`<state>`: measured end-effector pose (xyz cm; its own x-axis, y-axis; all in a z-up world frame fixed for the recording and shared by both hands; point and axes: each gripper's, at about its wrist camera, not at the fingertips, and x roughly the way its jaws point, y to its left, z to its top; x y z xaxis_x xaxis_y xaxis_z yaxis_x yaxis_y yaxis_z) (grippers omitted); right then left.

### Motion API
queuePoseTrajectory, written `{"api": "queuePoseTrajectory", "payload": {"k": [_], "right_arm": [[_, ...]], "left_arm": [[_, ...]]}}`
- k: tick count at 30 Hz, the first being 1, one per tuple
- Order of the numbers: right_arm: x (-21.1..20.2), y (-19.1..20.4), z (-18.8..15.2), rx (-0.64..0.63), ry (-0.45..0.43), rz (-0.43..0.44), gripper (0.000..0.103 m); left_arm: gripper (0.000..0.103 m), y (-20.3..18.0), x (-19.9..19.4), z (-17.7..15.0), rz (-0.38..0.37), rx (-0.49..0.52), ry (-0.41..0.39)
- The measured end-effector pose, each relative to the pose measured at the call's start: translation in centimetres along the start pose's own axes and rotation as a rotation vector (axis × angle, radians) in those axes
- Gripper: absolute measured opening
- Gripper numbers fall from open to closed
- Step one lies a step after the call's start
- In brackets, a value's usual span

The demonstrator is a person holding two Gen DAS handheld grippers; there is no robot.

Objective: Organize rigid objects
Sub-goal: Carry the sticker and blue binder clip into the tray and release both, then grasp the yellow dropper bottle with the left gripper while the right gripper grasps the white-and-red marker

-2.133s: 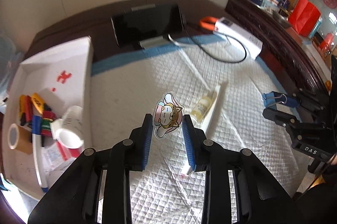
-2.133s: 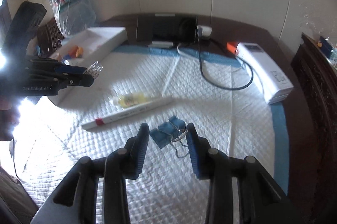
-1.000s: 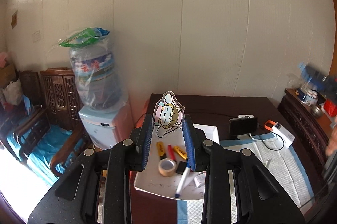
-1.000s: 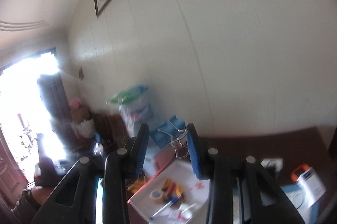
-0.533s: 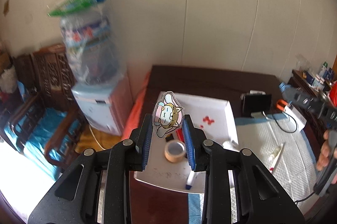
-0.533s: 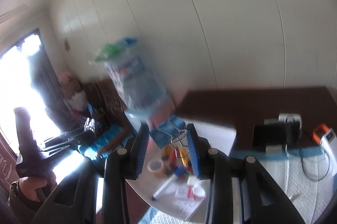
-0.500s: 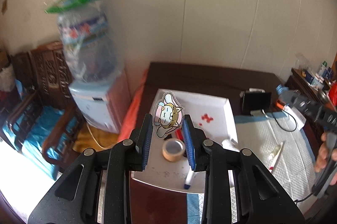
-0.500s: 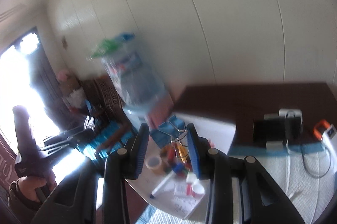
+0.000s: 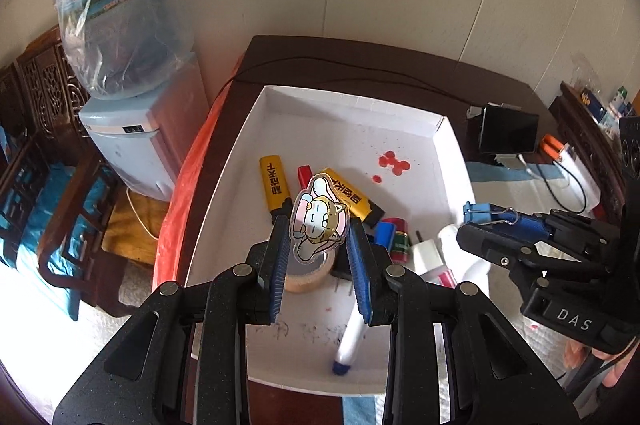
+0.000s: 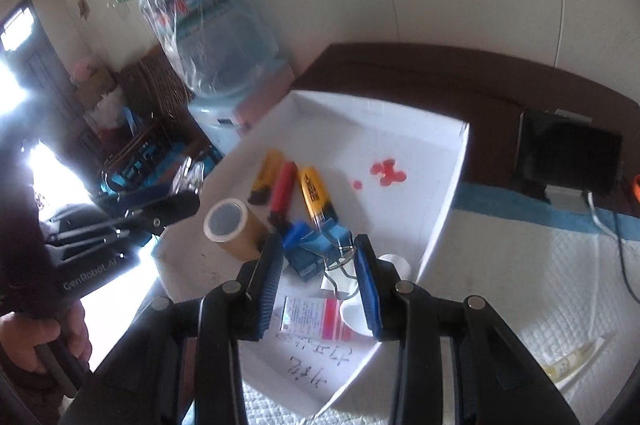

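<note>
- Left gripper (image 9: 319, 257) clamped on a cartoon cat charm (image 9: 319, 221), above the tape roll (image 9: 306, 275) in the white box (image 9: 444, 161).
- Right gripper (image 10: 316, 277) clamped on blue binder clips (image 10: 314, 249), above the same box, near yellow markers (image 10: 314, 193).

Markers (image 9: 276, 185), tape roll (image 9: 306, 275) in tray (image 9: 240, 145)

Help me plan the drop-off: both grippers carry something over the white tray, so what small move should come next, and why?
Probably lower a little further, then open. The left gripper grips the cartoon charm and the right gripper the blue binder clip, both above the white tray.
</note>
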<state>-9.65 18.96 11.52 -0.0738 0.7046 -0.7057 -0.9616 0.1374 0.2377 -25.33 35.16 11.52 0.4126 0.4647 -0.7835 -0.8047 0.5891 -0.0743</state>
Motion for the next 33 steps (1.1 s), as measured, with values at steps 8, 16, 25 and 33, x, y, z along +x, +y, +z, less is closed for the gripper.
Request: {"api": "queuePoseTrajectory", "payload": {"k": [8,16,25,33], "right_arm": [[2.3,-0.2,0.1,-0.021,0.007,-0.028,0.037],[1.9,0.5,-0.5,-0.052,-0.016,-0.065,0.088],[-1.0,2.3,-2.1,-0.087,-0.072,-0.063,0.089],[-4.3,2.2,-3.5,-0.08,-0.125,-0.05,0.089]], "left_arm": [[0.032,0.8,2.6,0.0,0.021,-0.025,0.05],[0.103,2.7,2.9,-0.1,0.127,-0.104,0.046],[0.103,2.5,-1.3,0.0,0.132,-0.125,-0.046],[0.103,-0.3,-6.5,-1.4,0.115,-0.099,-0.106]]}}
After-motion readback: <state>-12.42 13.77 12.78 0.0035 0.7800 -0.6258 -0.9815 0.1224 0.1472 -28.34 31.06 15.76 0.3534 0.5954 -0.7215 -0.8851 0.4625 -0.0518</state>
